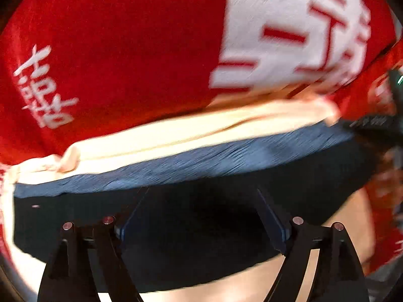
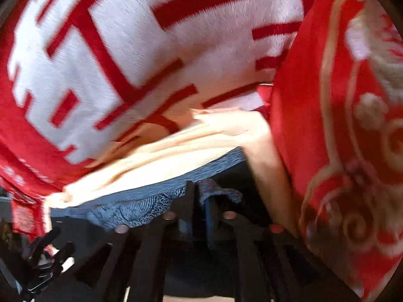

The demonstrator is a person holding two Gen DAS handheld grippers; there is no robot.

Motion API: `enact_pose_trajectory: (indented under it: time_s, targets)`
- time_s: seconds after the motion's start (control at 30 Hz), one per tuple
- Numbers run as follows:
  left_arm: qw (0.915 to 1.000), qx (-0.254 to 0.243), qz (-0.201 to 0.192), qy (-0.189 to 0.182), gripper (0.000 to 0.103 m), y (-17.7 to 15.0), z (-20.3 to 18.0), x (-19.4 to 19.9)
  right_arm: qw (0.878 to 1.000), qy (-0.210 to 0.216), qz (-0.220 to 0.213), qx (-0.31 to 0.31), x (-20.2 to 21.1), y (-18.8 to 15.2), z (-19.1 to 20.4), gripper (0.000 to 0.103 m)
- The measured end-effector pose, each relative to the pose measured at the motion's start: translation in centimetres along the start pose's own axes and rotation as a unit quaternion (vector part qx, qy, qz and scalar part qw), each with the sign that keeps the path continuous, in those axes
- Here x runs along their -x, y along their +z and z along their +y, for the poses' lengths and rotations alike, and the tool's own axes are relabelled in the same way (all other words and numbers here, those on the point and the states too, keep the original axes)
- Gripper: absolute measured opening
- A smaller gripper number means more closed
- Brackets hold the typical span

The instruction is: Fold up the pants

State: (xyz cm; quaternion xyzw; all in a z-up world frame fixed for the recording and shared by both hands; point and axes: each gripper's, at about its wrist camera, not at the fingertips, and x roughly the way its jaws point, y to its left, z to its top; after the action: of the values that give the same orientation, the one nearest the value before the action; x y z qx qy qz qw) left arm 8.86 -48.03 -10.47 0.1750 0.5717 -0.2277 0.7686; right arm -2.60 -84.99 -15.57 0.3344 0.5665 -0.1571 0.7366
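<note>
The pants are cream cloth (image 1: 191, 130) with a blue ribbed waistband (image 1: 201, 161) and a dark inner side (image 1: 201, 226); they lie on a red blanket with white characters. My left gripper (image 1: 202, 193) is open, its fingers spread wide over the dark part of the waistband. My right gripper (image 2: 199, 186) is shut on the blue waistband (image 2: 156, 196), which bunches around its fingertips; cream cloth (image 2: 176, 151) lies just beyond. The right gripper's body shows at the right edge of the left wrist view (image 1: 372, 123).
The red blanket (image 1: 126, 50) with large white characters (image 2: 126, 50) fills the background. A raised fold of red cloth with gold swirls (image 2: 340, 125) stands on the right. The left gripper shows at the lower left of the right wrist view (image 2: 40, 259).
</note>
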Motion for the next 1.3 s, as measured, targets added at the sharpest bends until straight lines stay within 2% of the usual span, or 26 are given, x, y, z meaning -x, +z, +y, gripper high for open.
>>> enact_pose_trajectory:
  time_s: [0.03,0.07,0.1,0.2,0.27,0.43,0.53,0.57,0.67,0.73,0.77,0.8,0.83,0.9,0.97,1.0,1.03,1.07,1.1,1.13,1.23,1.3]
  targets:
    - [0.9996,0.004,0.017,0.023,0.084,-0.5,0.5,-1.4,1.0,0.0,-0.003,0.01,0.1,-0.1,0.4,0.048]
    - [0.9988,0.011,0.032,0.035,0.084,-1.0,1.0,-2.5,1.0,0.002,-0.01,0.017,0.4,-0.1,0.7,0.068]
    - [0.9983,0.018,0.039,0.039,0.084,-1.4,1.4,-3.2,0.999,0.004,-0.021,0.026,1.1,-0.3,1.2,0.073]
    - [0.9969,0.04,0.049,0.048,0.084,-2.4,2.4,-4.3,0.997,-0.007,-0.046,0.054,3.5,-1.5,2.4,0.076]
    - [0.9959,0.041,0.054,0.06,0.084,-2.8,2.5,-5.1,0.998,-0.003,-0.047,0.048,4.7,-2.9,2.3,0.076]
    - [0.9951,0.048,0.058,0.065,0.084,-3.5,2.6,-6.3,1.0,0.014,0.008,0.018,4.5,-7.2,0.5,0.076]
    - [0.9952,0.047,0.055,0.066,0.084,-3.6,2.7,-6.6,0.999,0.004,0.031,-0.006,3.2,-9.9,-0.6,0.076]
    - [0.9952,0.047,0.054,0.066,0.084,-3.6,2.7,-6.6,0.999,-0.001,0.036,-0.017,2.7,-10.6,-1.1,0.075]
    - [0.9953,0.047,0.052,0.066,0.084,-4.0,2.2,-7.0,0.997,0.006,0.039,-0.073,1.1,-12.0,-2.8,0.062]
    - [0.9954,0.046,0.05,0.067,0.084,-4.1,2.3,-7.2,0.994,0.019,0.032,-0.106,0.3,-11.9,-3.6,0.039]
    - [0.9953,0.044,0.049,0.071,0.087,-4.1,2.3,-7.2,0.993,0.011,0.029,-0.112,0.0,-11.5,-3.6,0.018]
    - [0.9952,0.043,0.049,0.073,0.087,-4.1,2.4,-7.2,0.994,0.01,0.018,-0.109,0.3,-11.0,-3.3,0.012]
    - [0.9949,0.046,0.052,0.073,0.087,-3.9,2.6,-7.1,0.996,0.013,-0.009,-0.088,1.4,-10.3,-2.4,0.009]
    - [0.9951,0.055,0.041,0.071,0.087,-3.7,2.9,-6.1,0.997,0.003,-0.069,-0.019,4.2,-9.1,-0.3,0.009]
    - [0.9956,0.059,0.014,0.071,0.087,-3.1,2.9,-5.0,0.997,0.002,-0.078,-0.007,5.0,-8.4,0.1,0.011]
    - [0.9956,0.059,0.01,0.072,0.087,-2.8,2.8,-4.9,0.998,-0.002,-0.061,-0.013,4.4,-8.2,-0.4,0.018]
    - [0.9957,0.06,0.018,0.069,0.087,-2.6,2.6,-5.4,0.999,-0.021,-0.016,-0.023,3.1,-8.1,-1.0,0.025]
    - [0.9955,0.059,0.033,0.066,0.087,-2.5,2.4,-6.0,0.998,-0.044,0.029,-0.039,2.0,-8.2,-1.9,0.026]
    - [0.9951,0.056,0.051,0.064,0.087,-2.4,2.1,-7.0,0.997,-0.049,0.041,-0.053,1.9,-8.6,-2.4,0.026]
    - [0.9946,0.049,0.061,0.068,0.087,-2.7,1.7,-7.8,0.997,-0.043,0.028,-0.059,3.2,-9.2,-2.7,0.026]
    - [0.9958,0.035,0.039,0.075,0.087,-3.3,1.5,-7.9,0.998,-0.035,-0.054,-0.019,7.7,-9.2,-1.3,0.026]
    - [0.9966,0.039,0.032,0.065,0.088,-3.7,1.8,-8.0,0.997,-0.035,-0.066,0.018,8.3,-7.5,-0.3,0.032]
